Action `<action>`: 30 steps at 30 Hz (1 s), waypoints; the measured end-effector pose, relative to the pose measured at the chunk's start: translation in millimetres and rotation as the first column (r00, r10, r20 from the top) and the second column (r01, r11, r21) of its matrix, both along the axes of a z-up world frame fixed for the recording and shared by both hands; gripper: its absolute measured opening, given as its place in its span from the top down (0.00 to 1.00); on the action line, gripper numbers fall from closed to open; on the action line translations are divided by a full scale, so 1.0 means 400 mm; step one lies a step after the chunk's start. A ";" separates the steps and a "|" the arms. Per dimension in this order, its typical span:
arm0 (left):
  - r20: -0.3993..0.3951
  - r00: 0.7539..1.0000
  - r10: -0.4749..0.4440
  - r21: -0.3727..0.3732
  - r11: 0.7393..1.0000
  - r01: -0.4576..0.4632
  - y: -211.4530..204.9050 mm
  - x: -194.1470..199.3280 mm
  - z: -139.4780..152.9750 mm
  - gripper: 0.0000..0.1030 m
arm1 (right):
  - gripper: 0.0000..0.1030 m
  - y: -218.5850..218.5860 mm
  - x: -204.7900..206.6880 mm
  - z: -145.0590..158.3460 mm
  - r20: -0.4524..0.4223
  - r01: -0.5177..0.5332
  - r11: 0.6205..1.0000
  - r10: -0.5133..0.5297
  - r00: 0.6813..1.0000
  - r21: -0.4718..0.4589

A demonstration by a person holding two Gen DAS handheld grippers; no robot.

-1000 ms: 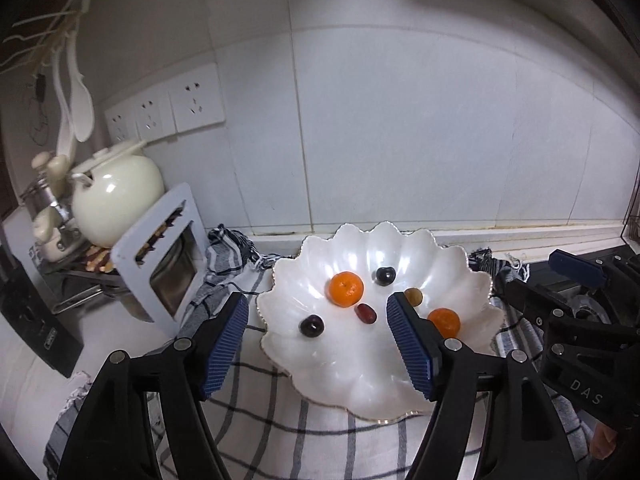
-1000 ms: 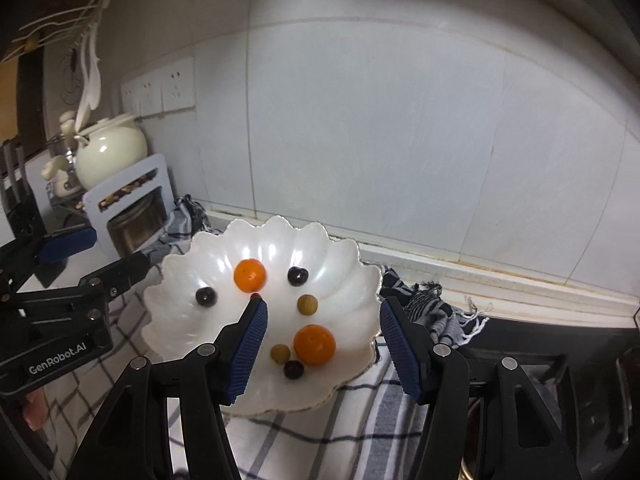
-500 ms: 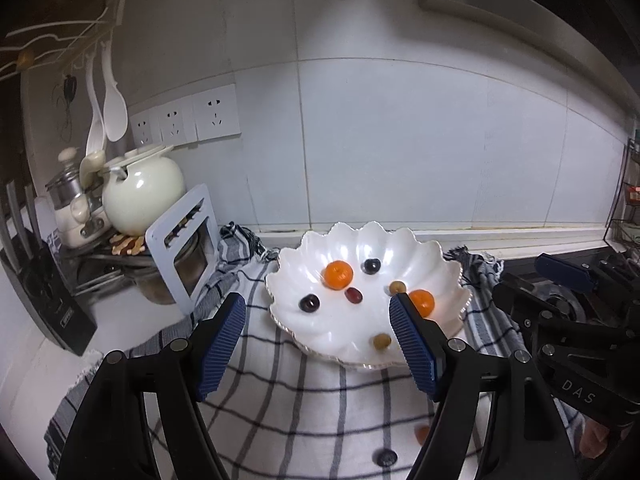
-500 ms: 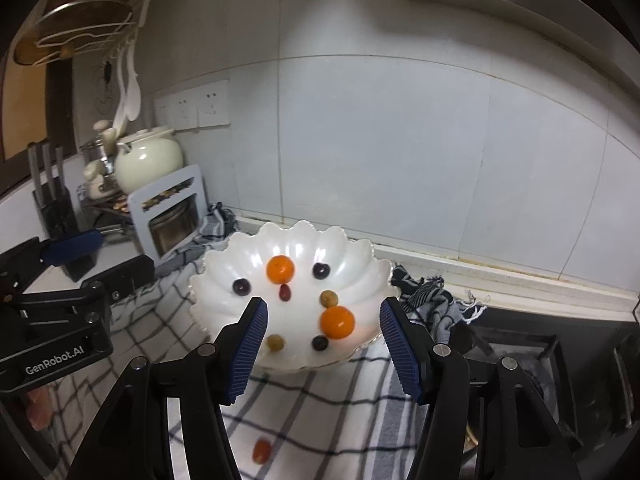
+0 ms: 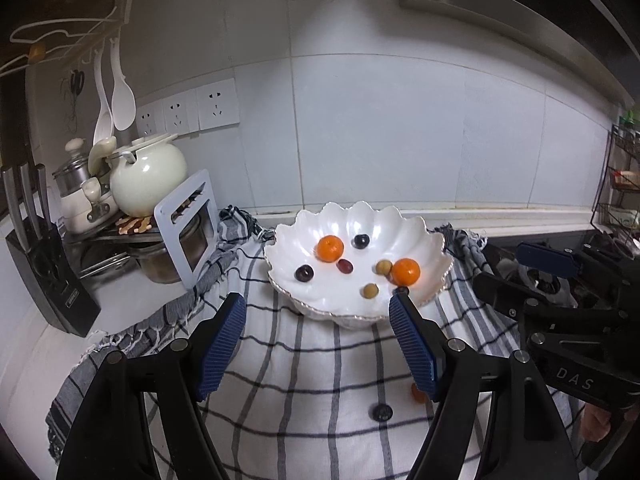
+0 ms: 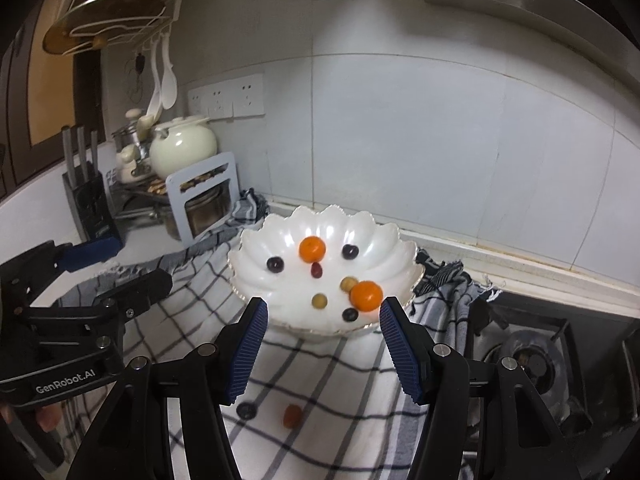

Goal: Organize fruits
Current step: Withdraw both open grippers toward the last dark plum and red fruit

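Fruit mostly sits in white scalloped bowl [image 5: 436, 248] at frame centre; both views have pulled back from it since a second ago, exposing checked cloth [image 5: 320, 360] with dark grape [image 5: 382, 412] and reddish fruit [image 6: 292, 416] loose at lower centre. Left gripper [image 5: 316, 340] jaws wide, right gripper [image 6: 322, 344] jaws wide, both empty. Likely those two strays go next

Counter [image 5: 48, 356]: checked cloth [image 5: 304, 364], knife block [image 5: 48, 276].
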State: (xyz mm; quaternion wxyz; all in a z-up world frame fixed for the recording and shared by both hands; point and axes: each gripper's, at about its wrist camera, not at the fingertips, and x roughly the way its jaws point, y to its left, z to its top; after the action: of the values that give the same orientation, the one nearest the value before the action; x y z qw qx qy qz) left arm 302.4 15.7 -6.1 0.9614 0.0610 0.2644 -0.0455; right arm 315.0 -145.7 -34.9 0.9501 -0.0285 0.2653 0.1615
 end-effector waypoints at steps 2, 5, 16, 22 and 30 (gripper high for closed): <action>-0.004 1.000 -0.008 0.005 1.000 0.008 -0.002 -0.013 -0.010 0.28 | 0.42 0.002 -0.009 -0.010 -0.010 -0.009 1.000 0.009 1.000 -0.001; -0.019 1.000 -0.021 0.005 1.000 0.022 -0.005 -0.027 -0.027 0.30 | 0.42 0.003 -0.023 -0.027 -0.028 -0.012 1.000 0.012 1.000 -0.003; -0.099 0.993 -0.066 -0.003 0.998 0.066 -0.004 -0.057 -0.120 0.36 | 0.43 0.008 -0.056 -0.084 -0.092 -0.021 0.999 0.017 0.996 -0.035; -0.115 0.987 -0.111 0.033 0.993 0.115 -0.009 -0.078 -0.168 0.38 | 0.43 0.024 -0.067 -0.109 -0.101 -0.035 0.998 0.029 0.995 -0.059; -0.126 0.978 -0.168 0.084 0.980 0.179 -0.030 -0.086 -0.216 0.42 | 0.47 0.037 -0.071 -0.157 -0.134 -0.050 0.997 0.040 0.990 -0.067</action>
State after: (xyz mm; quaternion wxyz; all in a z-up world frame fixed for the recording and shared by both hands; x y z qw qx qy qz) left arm 268.2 3.8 -92.7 0.9324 0.1267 0.3165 -0.1201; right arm 286.4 -130.9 -97.7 0.9250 -0.0571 0.3325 0.1750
